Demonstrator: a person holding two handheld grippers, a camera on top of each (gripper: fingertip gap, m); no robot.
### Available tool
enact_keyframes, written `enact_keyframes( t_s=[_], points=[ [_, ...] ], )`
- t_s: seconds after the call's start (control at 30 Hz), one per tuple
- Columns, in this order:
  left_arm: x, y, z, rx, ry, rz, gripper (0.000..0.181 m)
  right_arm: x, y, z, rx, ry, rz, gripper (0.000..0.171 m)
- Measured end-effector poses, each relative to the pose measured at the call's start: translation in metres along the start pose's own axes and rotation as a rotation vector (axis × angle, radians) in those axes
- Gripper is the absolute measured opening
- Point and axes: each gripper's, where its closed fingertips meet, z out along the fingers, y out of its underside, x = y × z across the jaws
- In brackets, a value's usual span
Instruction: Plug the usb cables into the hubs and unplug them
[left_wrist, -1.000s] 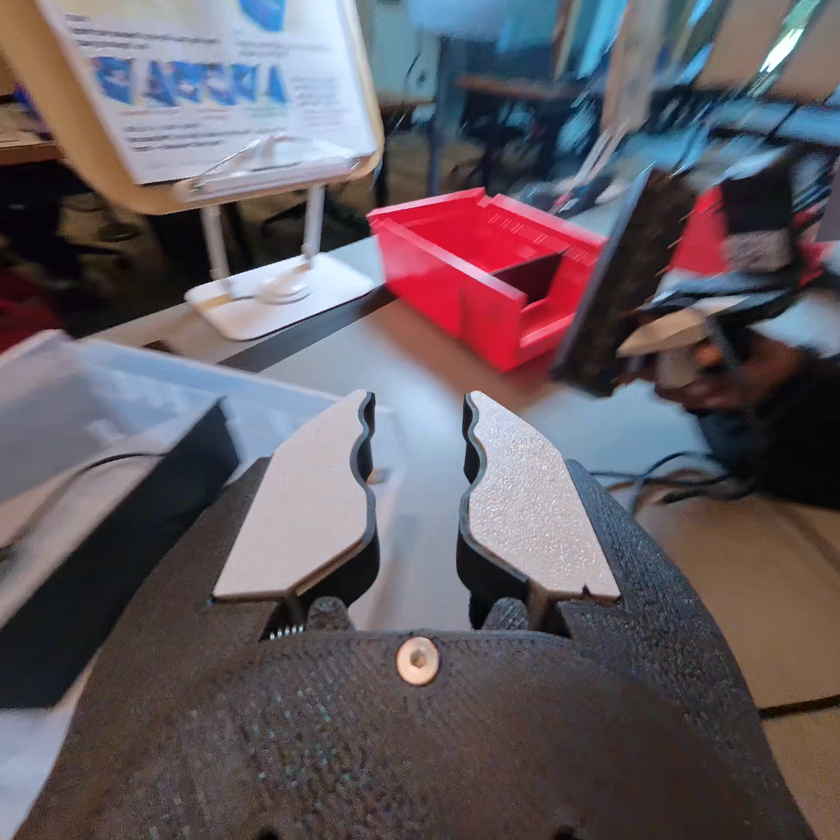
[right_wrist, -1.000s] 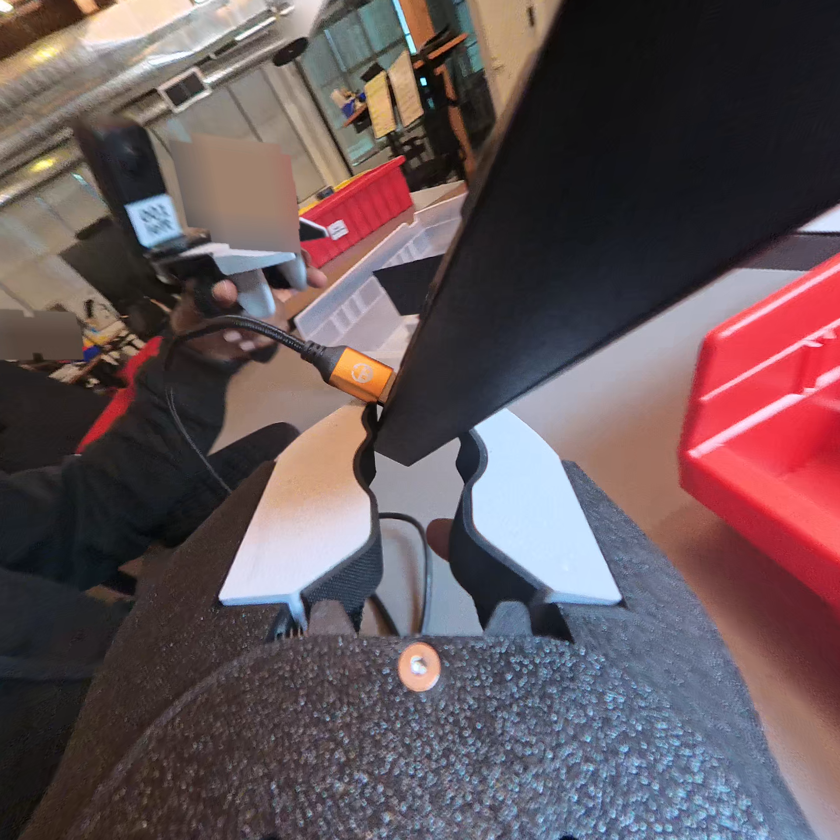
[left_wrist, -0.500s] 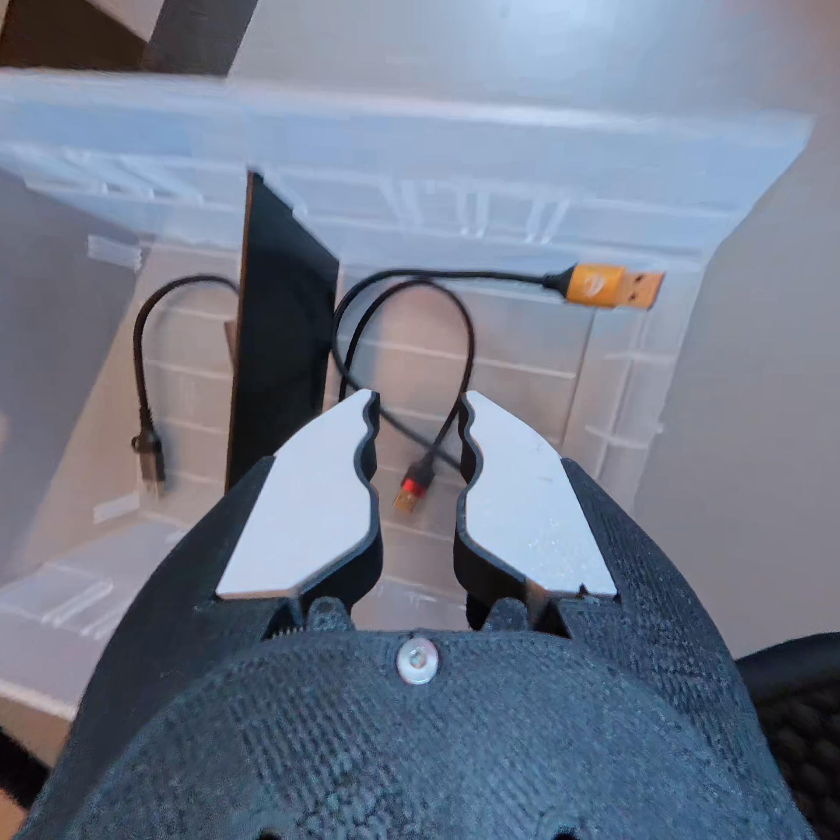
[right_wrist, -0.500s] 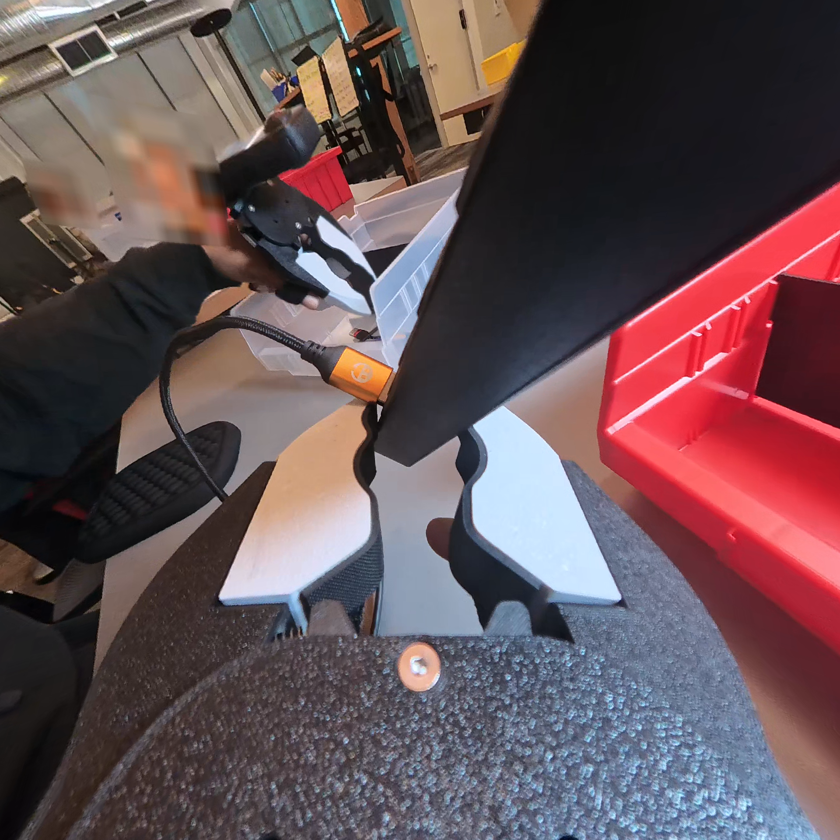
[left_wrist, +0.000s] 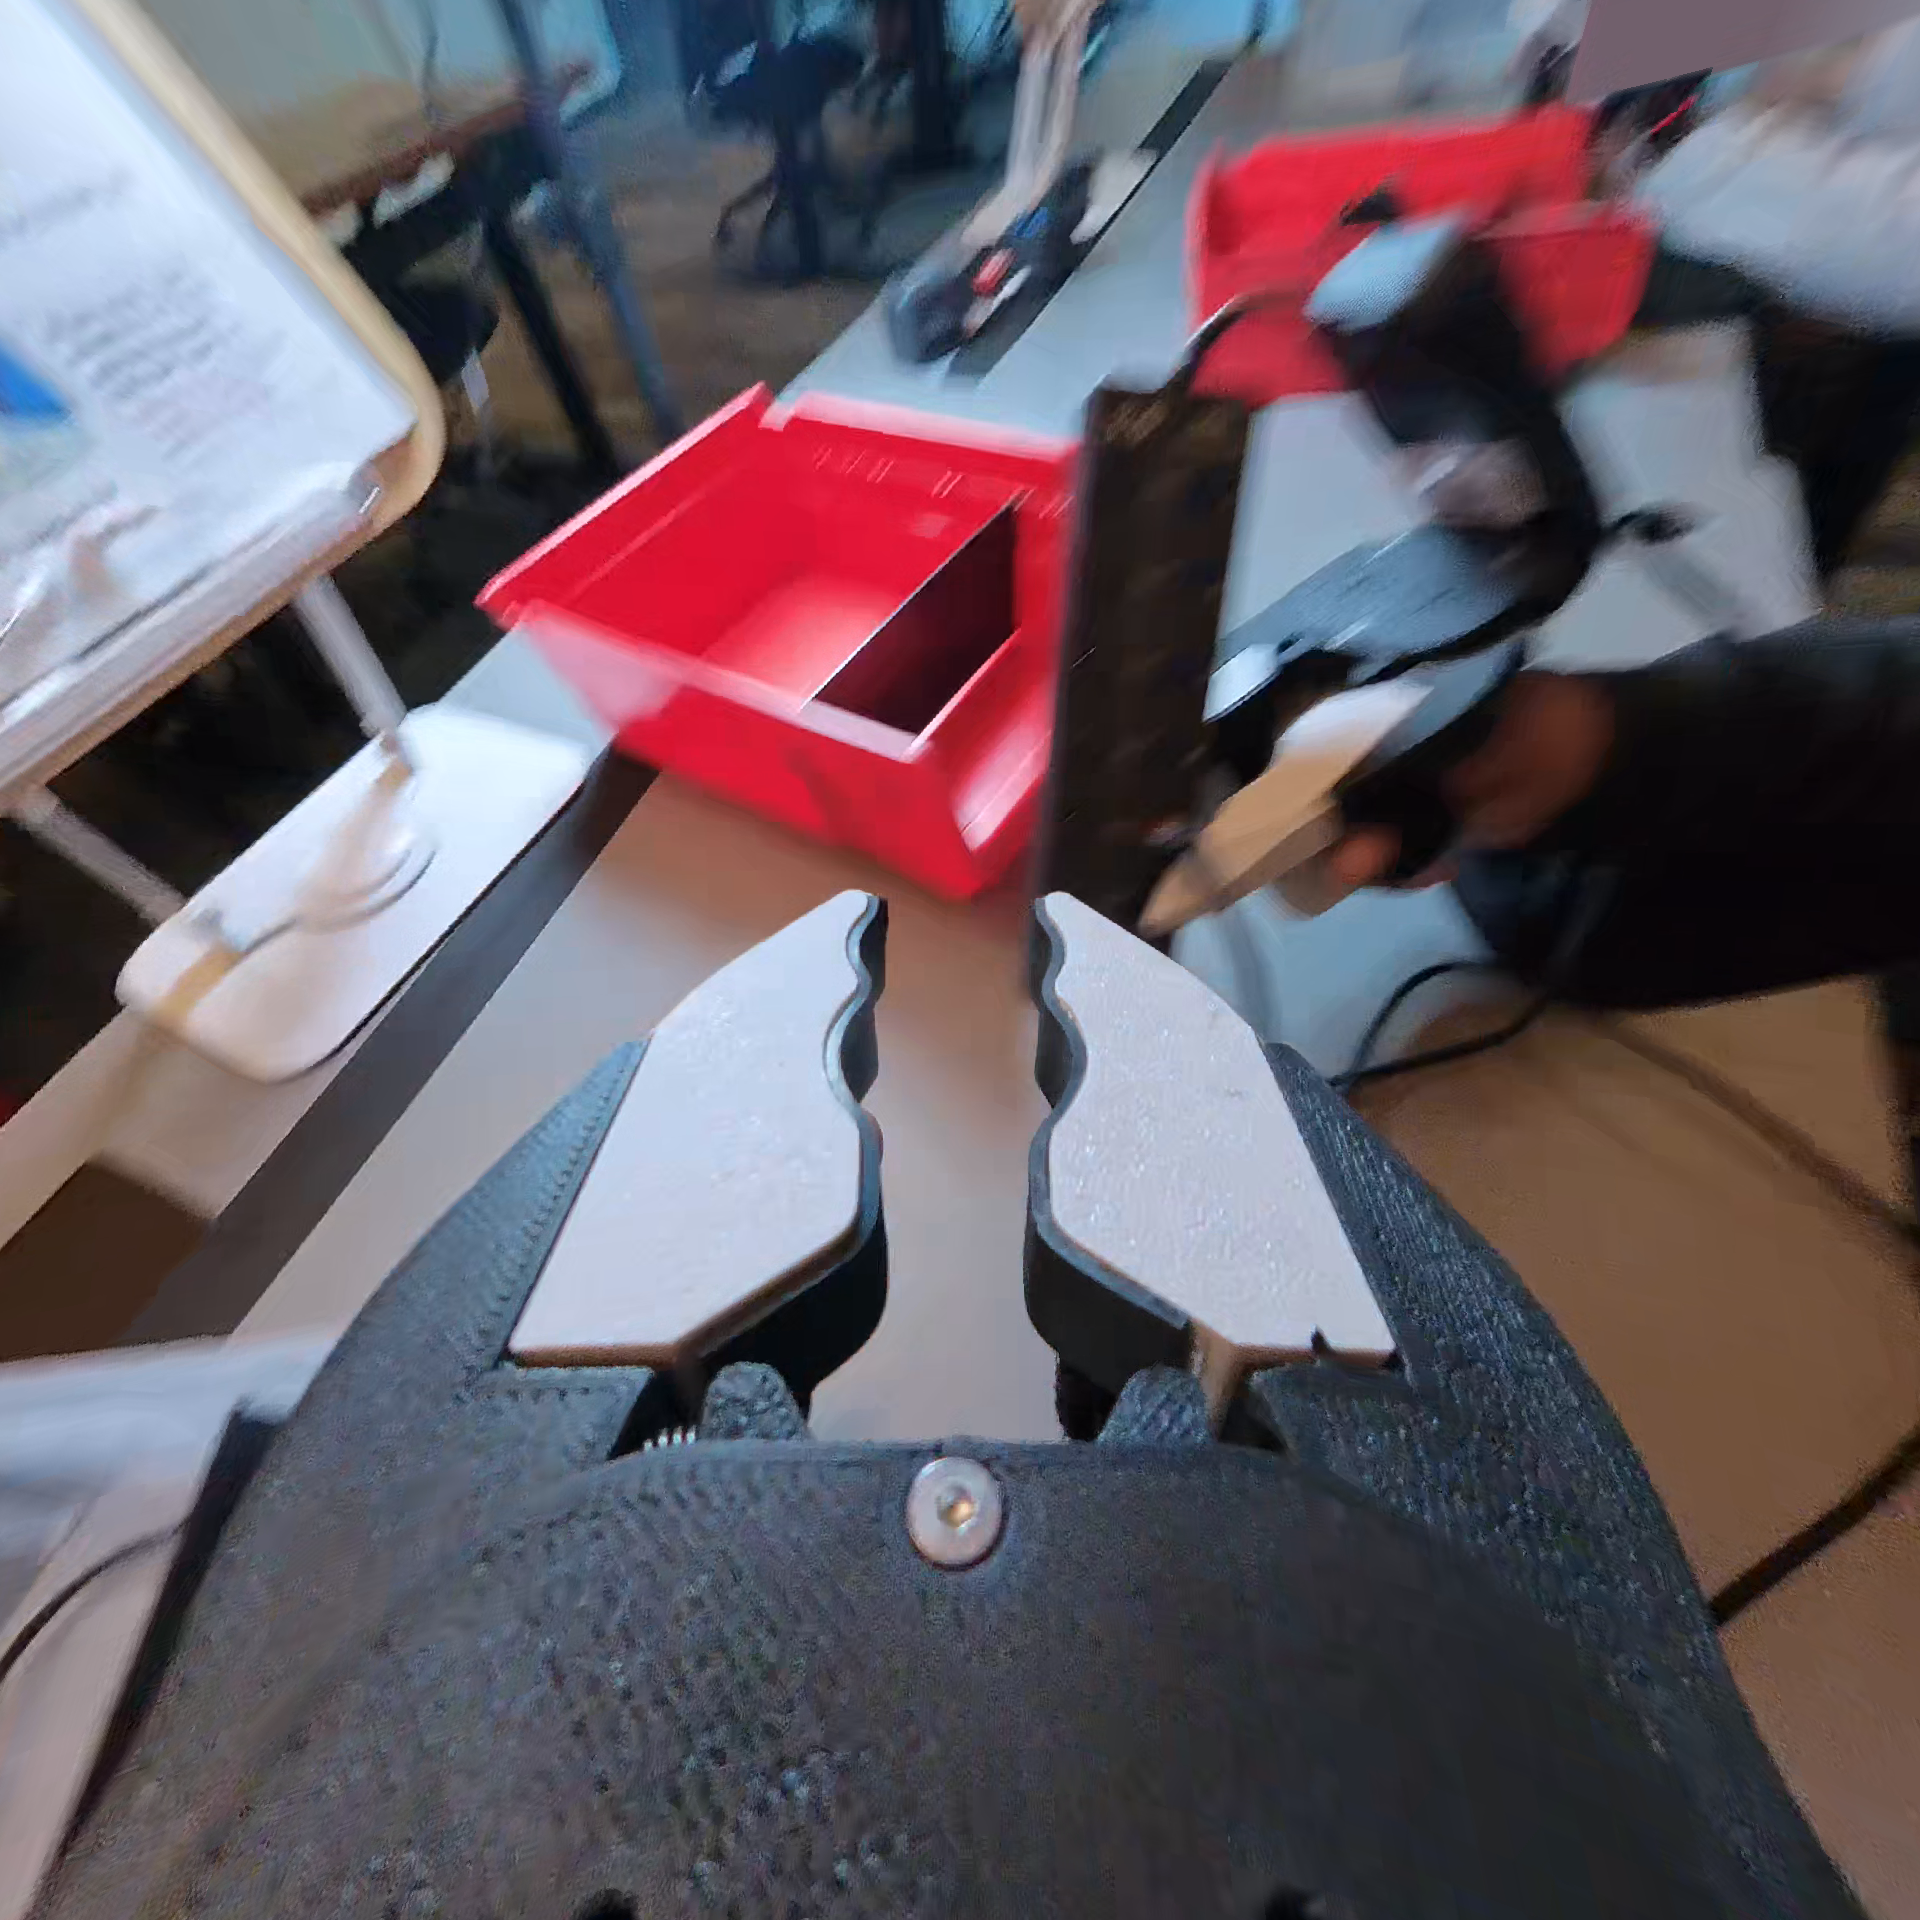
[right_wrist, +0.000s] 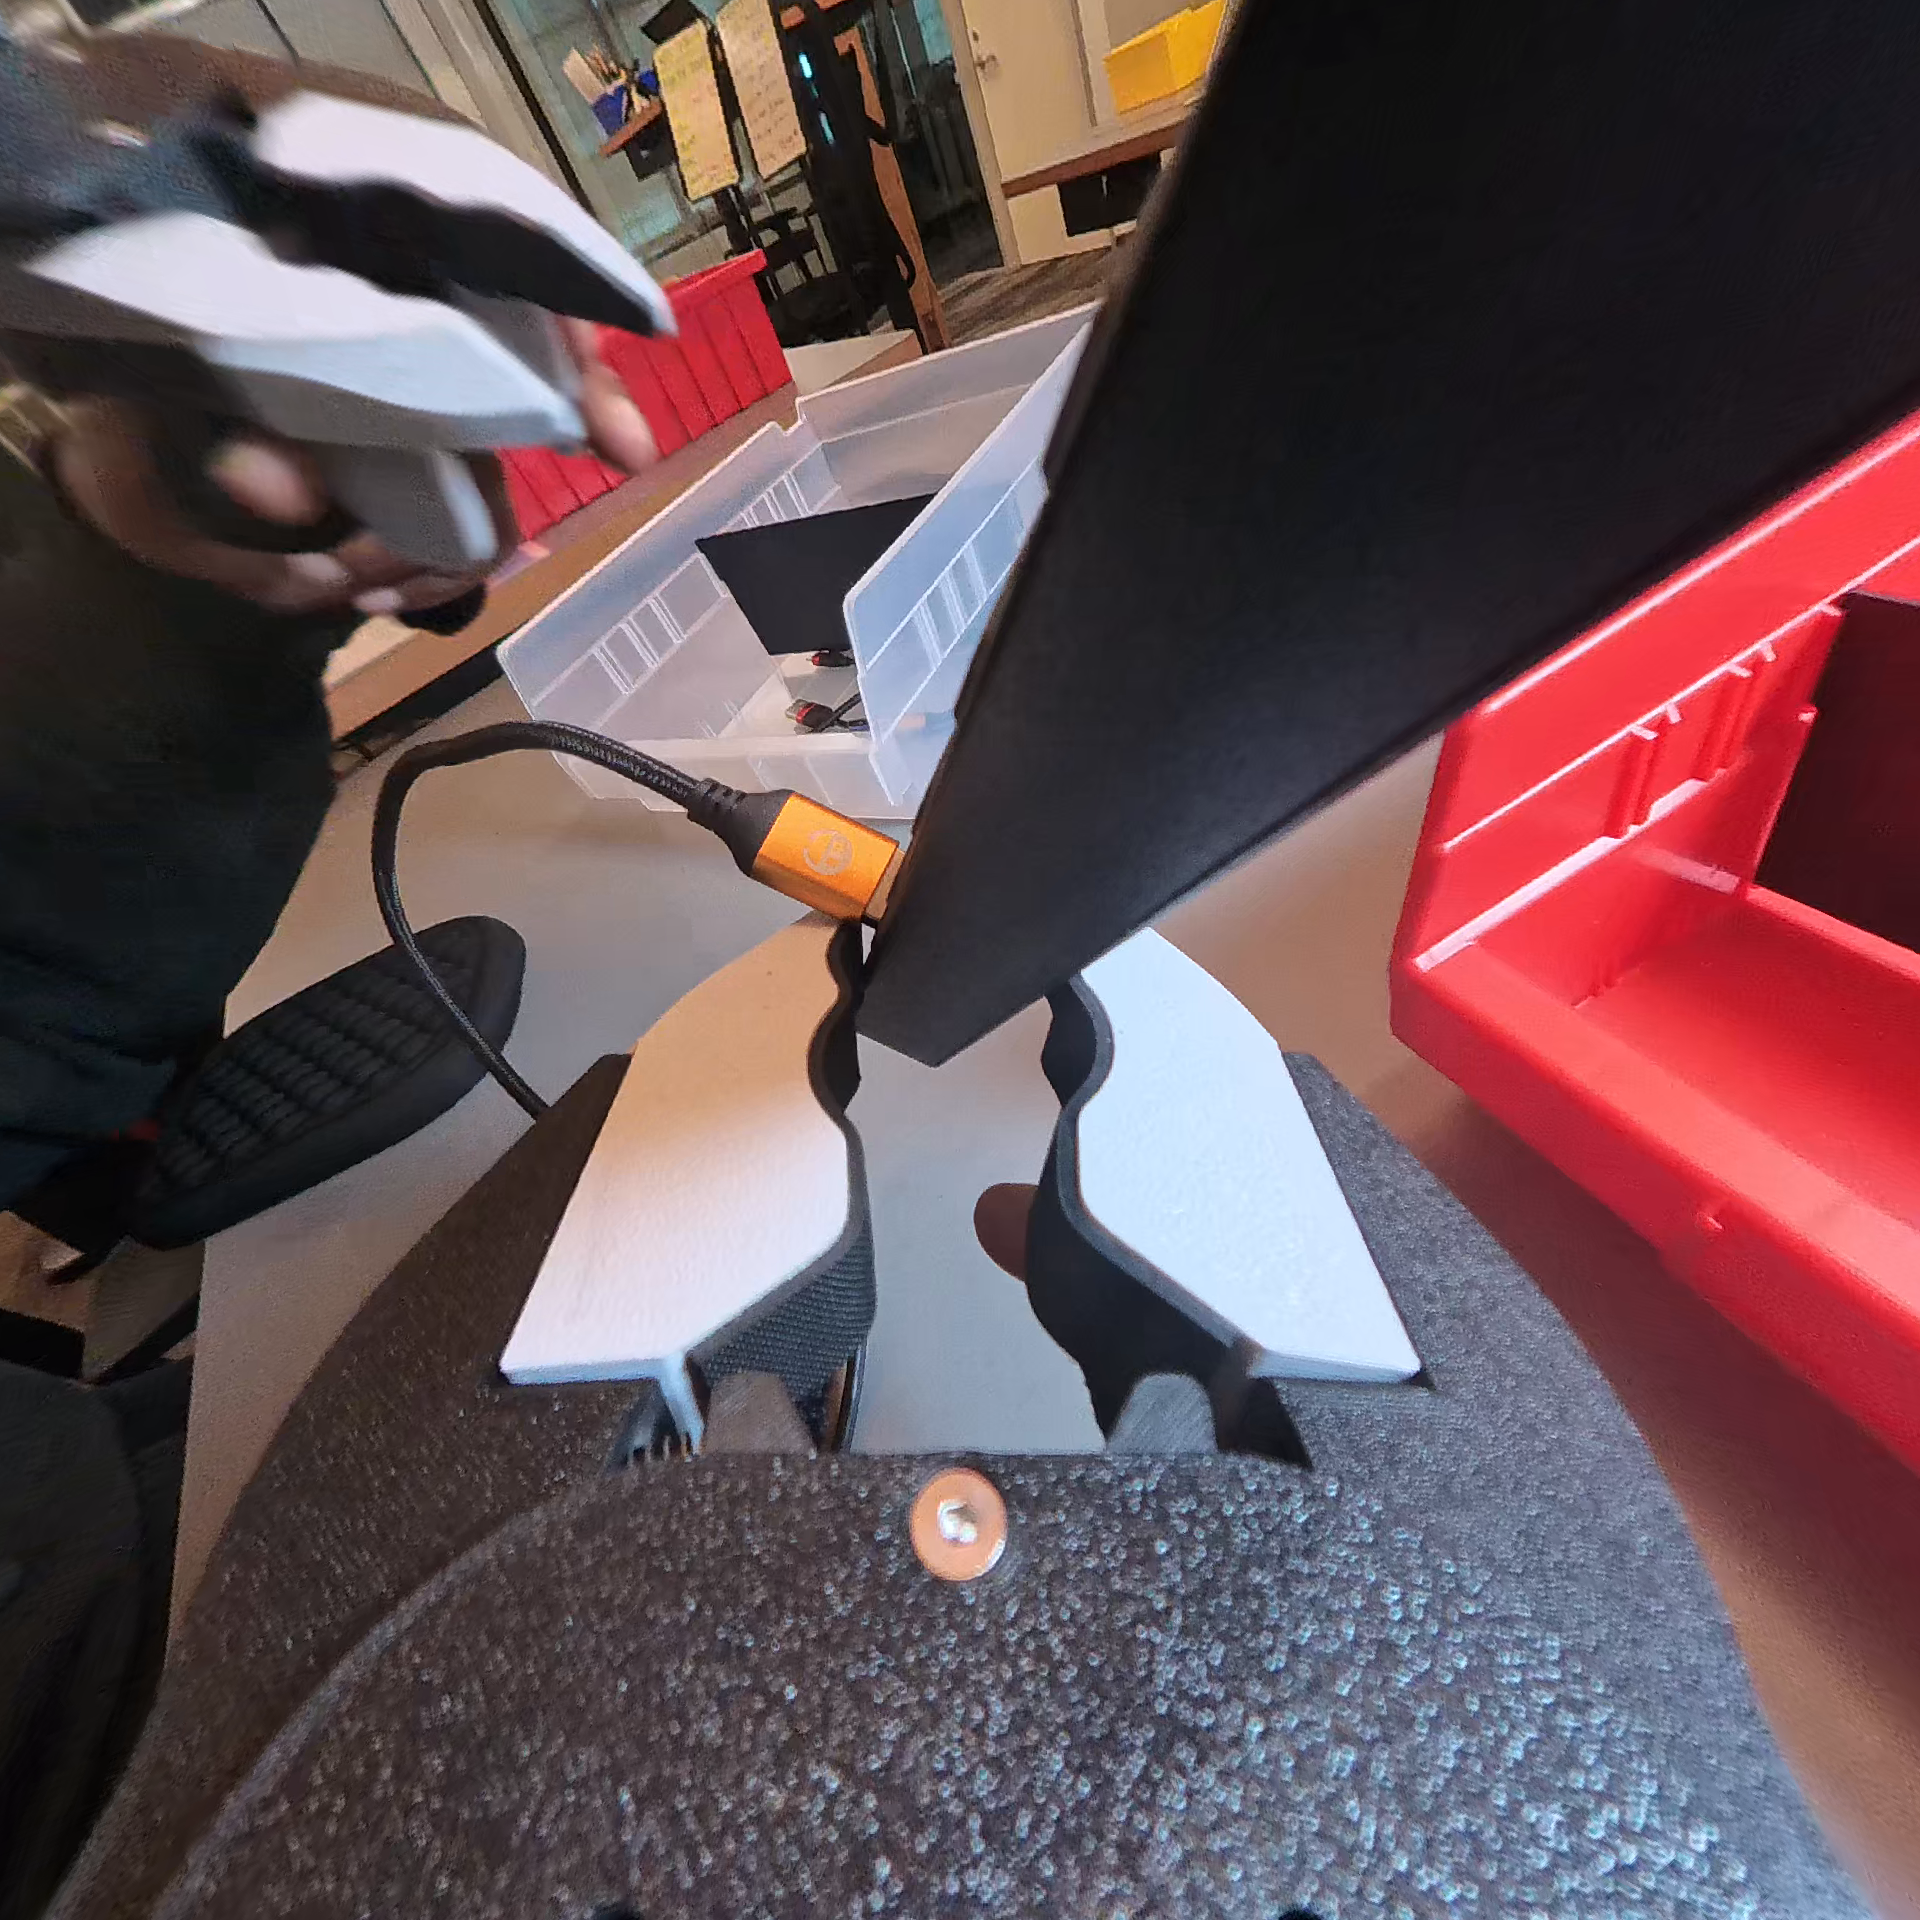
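— Fingers on my right gripper (right_wrist: 951, 997)?
— Clamped on the black hub (right_wrist: 1403, 468); an orange-plugged cable (right_wrist: 826, 854) sits in its edge, above the table (right_wrist: 623, 904).
— And my left gripper (left_wrist: 958, 935)?
— Parted, holding nothing, near the red bin (left_wrist: 769, 665).

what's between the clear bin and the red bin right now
In the right wrist view, the black hub held in the right gripper stands between the clear bin and the red bin, with the orange plug in its side.
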Motion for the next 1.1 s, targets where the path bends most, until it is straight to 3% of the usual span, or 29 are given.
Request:
enact_keyframes(
  t_s=[0.03,0.13,0.27,0.43,0.7,0.77,0.87,0.97,1.1],
  points=[
    [0.023,-0.016,0.001,0.06,0.055,0.005,0.026,0.001,0.001,0.001,-0.006,0.012,-0.004,0.033],
    [0.098,-0.048,0.009,0.18,0.227,0.029,0.024,0.007,0.007,0.004,-0.038,0.088,-0.028,0.033],
    [0.152,-0.035,0.049,0.073,0.304,-0.052,0.032,0.013,0.011,0.006,-0.064,0.179,-0.085,0.033],
    [0.17,-0.017,0.078,0.029,0.351,-0.21,0.04,0.016,0.011,0.005,-0.064,0.214,-0.123,0.033],
    [0.189,-0.025,0.076,0.075,0.48,-0.33,0.029,0.019,0.012,0.006,-0.072,0.234,-0.144,0.033],
    [0.19,-0.024,0.078,0.085,0.478,-0.322,0.018,0.019,0.013,0.007,-0.074,0.238,-0.152,0.033],
    [0.192,-0.023,0.074,0.087,0.481,-0.287,0.018,0.018,0.013,0.007,-0.071,0.237,-0.164,0.033],
    [0.202,-0.016,0.063,0.041,0.506,-0.18,0.047,0.016,0.011,0.006,-0.059,0.226,-0.163,0.032],
    [0.186,-0.019,0.034,0.064,0.444,-0.112,0.055,0.015,0.007,0.004,-0.033,0.21,-0.165,0.032]
  ],
)
